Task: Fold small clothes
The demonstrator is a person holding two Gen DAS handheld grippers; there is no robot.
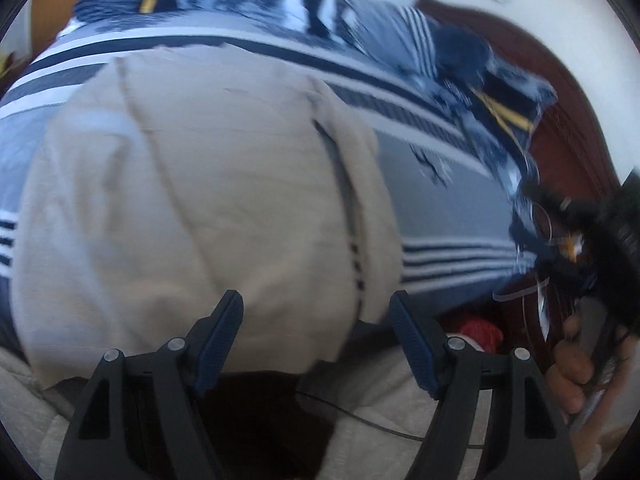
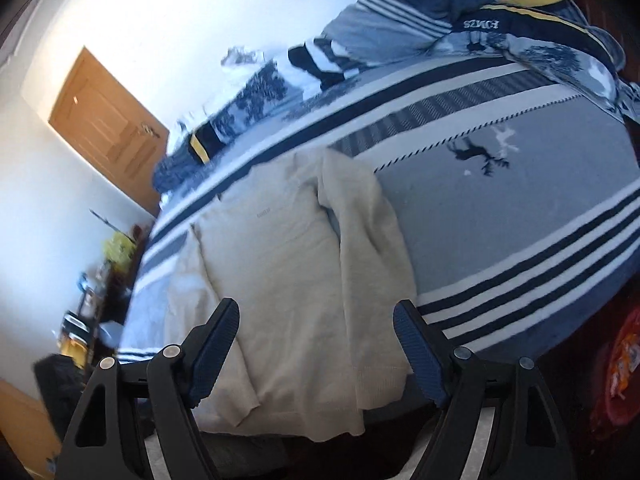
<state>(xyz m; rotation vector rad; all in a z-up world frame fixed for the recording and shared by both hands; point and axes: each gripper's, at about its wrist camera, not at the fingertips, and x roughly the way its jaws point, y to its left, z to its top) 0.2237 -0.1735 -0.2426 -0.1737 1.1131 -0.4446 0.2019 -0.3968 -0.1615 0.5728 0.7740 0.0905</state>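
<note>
Two wrist fisheyes, both low at the bed's near edge, facing across it.

From the left wrist we look forward between the left hand-held gripper [image 1: 316, 320] fingers, very close to the beige garment [image 1: 192, 200], which fills most of the frame; view is blurred. From the right wrist we sit a bit further back and tilted, past the right hand-held gripper [image 2: 316, 328], taking in the door [image 2: 108, 128] and wall. We share the garment, the striped bed cover [image 2: 500, 216] and pillows.
</note>
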